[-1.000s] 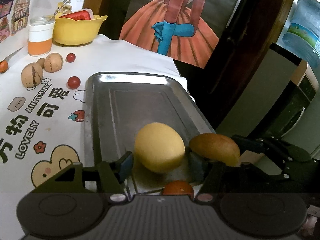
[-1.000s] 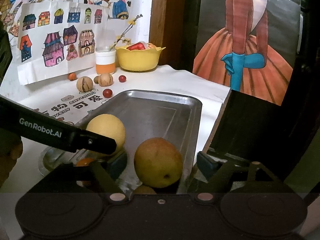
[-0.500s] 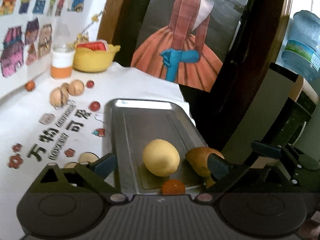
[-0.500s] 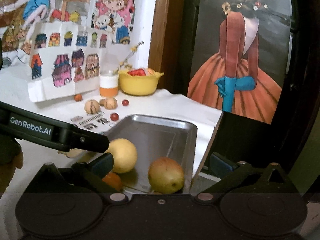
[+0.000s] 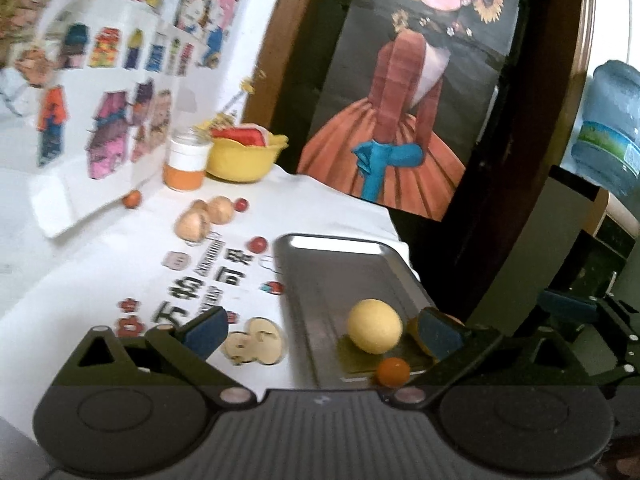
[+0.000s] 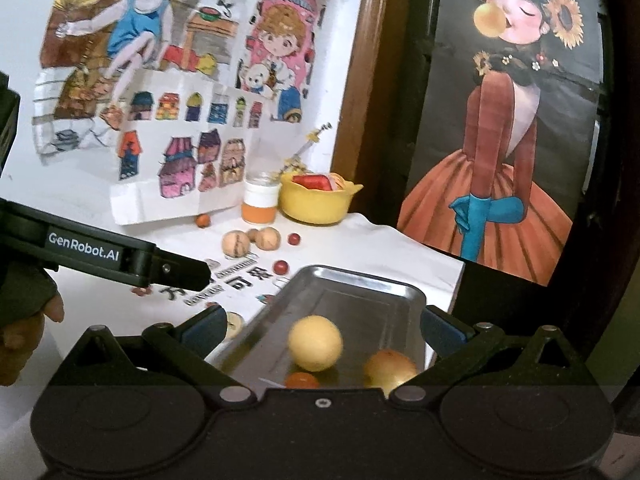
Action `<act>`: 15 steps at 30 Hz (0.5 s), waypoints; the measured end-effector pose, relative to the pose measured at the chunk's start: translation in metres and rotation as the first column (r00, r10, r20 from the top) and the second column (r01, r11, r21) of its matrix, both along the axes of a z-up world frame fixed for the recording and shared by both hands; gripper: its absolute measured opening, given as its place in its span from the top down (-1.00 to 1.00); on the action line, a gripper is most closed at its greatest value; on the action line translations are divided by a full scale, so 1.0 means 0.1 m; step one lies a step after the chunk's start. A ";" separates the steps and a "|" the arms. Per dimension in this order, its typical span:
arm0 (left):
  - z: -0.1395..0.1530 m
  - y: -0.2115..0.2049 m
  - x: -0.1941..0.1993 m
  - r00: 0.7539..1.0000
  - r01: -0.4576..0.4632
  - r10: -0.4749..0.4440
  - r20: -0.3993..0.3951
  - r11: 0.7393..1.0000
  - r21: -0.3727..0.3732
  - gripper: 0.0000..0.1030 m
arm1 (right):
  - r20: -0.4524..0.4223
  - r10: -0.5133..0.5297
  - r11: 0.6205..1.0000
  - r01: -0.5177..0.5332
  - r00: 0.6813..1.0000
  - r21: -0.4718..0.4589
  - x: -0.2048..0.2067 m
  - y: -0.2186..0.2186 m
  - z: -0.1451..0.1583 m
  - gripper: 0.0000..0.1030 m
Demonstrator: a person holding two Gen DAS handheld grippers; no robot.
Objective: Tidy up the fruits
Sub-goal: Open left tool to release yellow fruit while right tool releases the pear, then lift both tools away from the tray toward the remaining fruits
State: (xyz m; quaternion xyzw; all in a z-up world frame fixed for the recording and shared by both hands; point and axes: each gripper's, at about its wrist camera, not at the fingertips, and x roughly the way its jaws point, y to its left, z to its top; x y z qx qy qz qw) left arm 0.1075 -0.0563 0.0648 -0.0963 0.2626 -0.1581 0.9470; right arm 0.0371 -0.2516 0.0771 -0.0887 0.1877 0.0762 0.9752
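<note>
1. On the white-clothed table, the landmark is a steel tray at its near right edge. Printed characters and small cartoon stickers lie on the cloth just left of the tray; the small Latin text there is too blurred to read.
2. Behind the tray, against the wall, stands a yellow bowl holding a red slice and something orange; only its top shows.
3. Left of the tray in the right wrist view, the left gripper reaches across, and its arm reads "GenRobot.AI". A person's hand holds it at the frame's edge. This view does not show its jaws; the left wrist view shows them spread wide with nothing between, one blue pad over the cloth.
4. Over the tray's near end, the right gripper is spread wide, pinching nothing.
5. Just left of the bowl stands a white and orange jar.
6. At the tray's near end lies a round yellow fruit, with a brownish pear just to its right. The left wrist view half hides the pear behind a pad.
7. Beyond the tray's far left corner sit walnuts.
8. A small orange fruit lies at the tray's near edge.
9. Near the walnuts lie two red cherry tomatoes.
</note>
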 end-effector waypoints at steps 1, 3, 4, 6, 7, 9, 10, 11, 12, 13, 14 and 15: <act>0.02 0.07 -0.04 1.000 -0.004 0.004 0.006 1.000 0.002 -0.99 | -0.001 0.004 1.000 -0.004 1.000 0.000 -0.03 0.06 0.03 -0.99; 0.06 0.21 -0.12 1.000 -0.018 0.018 0.015 1.000 0.013 -0.99 | -0.005 0.012 1.000 -0.012 1.000 -0.002 -0.09 0.17 0.09 -0.99; 0.07 0.28 -0.15 1.000 -0.024 0.024 0.017 1.000 0.018 -0.99 | -0.007 0.016 1.000 -0.016 1.000 -0.004 -0.10 0.22 0.11 -0.99; 0.09 0.42 -0.20 0.999 -0.034 0.034 0.016 0.999 0.026 -0.99 | -0.005 0.026 1.000 -0.026 1.000 -0.012 -0.14 0.32 0.17 -0.99; 0.10 0.48 -0.20 0.999 -0.038 0.038 0.015 0.999 0.029 -0.99 | -0.005 0.033 0.999 -0.033 0.999 -0.017 -0.14 0.38 0.19 -0.99; 0.11 0.61 -0.20 0.999 -0.053 0.052 0.014 0.998 0.033 -0.99 | -0.010 0.047 0.999 -0.047 0.999 -0.025 -0.13 0.48 0.26 -0.99; 0.11 0.67 -0.19 0.998 -0.061 0.060 0.012 0.998 0.033 -0.99 | -0.013 0.054 0.998 -0.054 0.998 -0.025 -0.12 0.53 0.29 -0.99; 0.12 0.73 -0.17 0.998 -0.068 0.068 0.009 0.997 0.034 -0.99 | -0.016 0.062 0.998 -0.062 0.998 -0.023 -0.09 0.57 0.33 -0.99; 0.14 0.79 -0.14 0.997 -0.074 0.074 0.006 0.997 0.032 -0.99 | -0.018 0.068 0.997 -0.069 0.998 -0.022 -0.06 0.61 0.37 -0.99; 0.15 0.84 -0.12 0.997 -0.080 0.079 0.005 0.996 0.030 -0.99 | -0.018 0.073 0.997 -0.073 0.997 -0.022 -0.02 0.65 0.42 -0.99; 0.16 0.89 -0.09 0.996 -0.085 0.085 0.006 0.996 0.026 -0.99 | -0.017 0.075 0.997 -0.075 0.997 -0.020 0.02 0.68 0.48 -0.99; 0.18 0.94 -0.05 0.996 -0.089 0.089 0.006 0.996 0.020 -0.99 | -0.016 0.076 0.997 -0.077 0.997 -0.018 0.08 0.70 0.55 -0.99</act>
